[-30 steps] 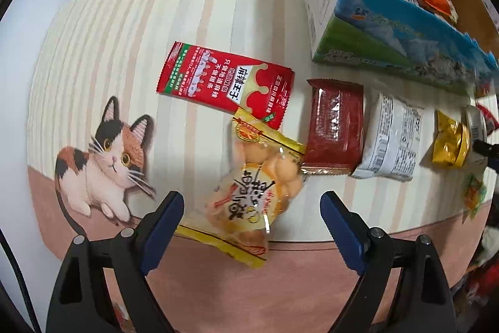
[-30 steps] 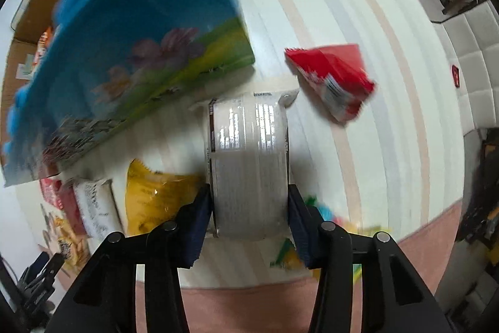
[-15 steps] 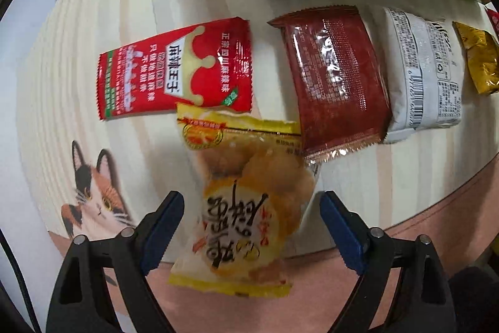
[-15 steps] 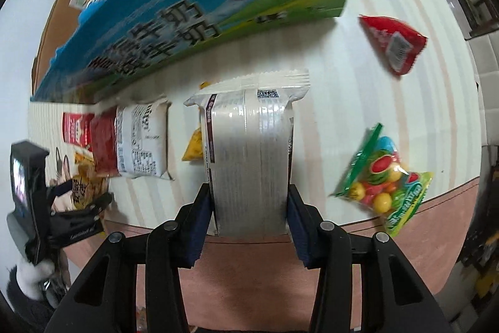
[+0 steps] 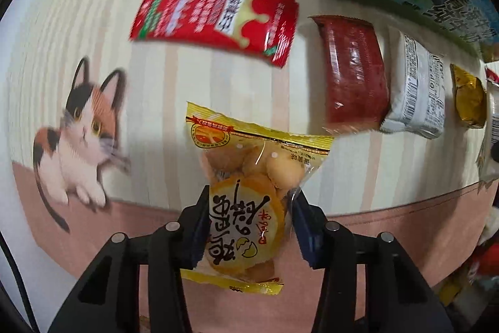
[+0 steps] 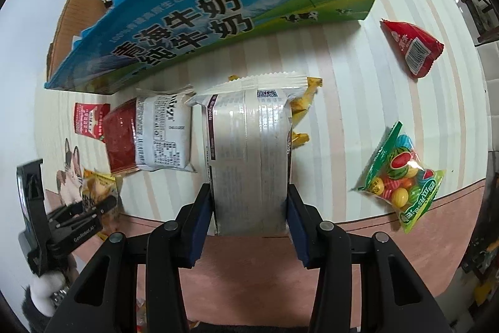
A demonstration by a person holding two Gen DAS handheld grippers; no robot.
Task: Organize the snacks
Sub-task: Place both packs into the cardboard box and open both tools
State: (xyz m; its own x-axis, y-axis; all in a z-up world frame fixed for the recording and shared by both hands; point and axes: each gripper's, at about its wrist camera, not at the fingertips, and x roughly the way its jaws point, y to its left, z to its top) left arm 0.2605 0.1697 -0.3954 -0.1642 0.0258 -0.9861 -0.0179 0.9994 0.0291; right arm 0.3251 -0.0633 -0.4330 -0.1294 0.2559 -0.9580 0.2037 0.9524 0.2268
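Note:
In the left wrist view my left gripper (image 5: 249, 198) points down at the mat, and its jaws are closing on a yellow bag of round egg biscuits (image 5: 249, 152). Both blue pads press the bag's lower half. The right wrist view shows my right gripper (image 6: 248, 195) shut on a silver-white snack packet (image 6: 249, 145), held above the mat. Far left in that view, the left gripper (image 6: 93, 205) appears with the yellow bag (image 6: 99, 183).
A red sachet (image 5: 215, 21), a dark red packet (image 5: 352, 71), a white packet (image 5: 414, 89) and a gold one (image 5: 467, 95) lie in a row. Behind them stands the blue milk carton box (image 6: 218, 8) with snacks. A red packet (image 6: 411, 49) and a fruit-candy bag (image 6: 402, 177) lie at right.
My left gripper came down over the yellow biscuit bag and its jaws closed from wide apart onto it. The right gripper swung left along the box with the silver packet, then held still.

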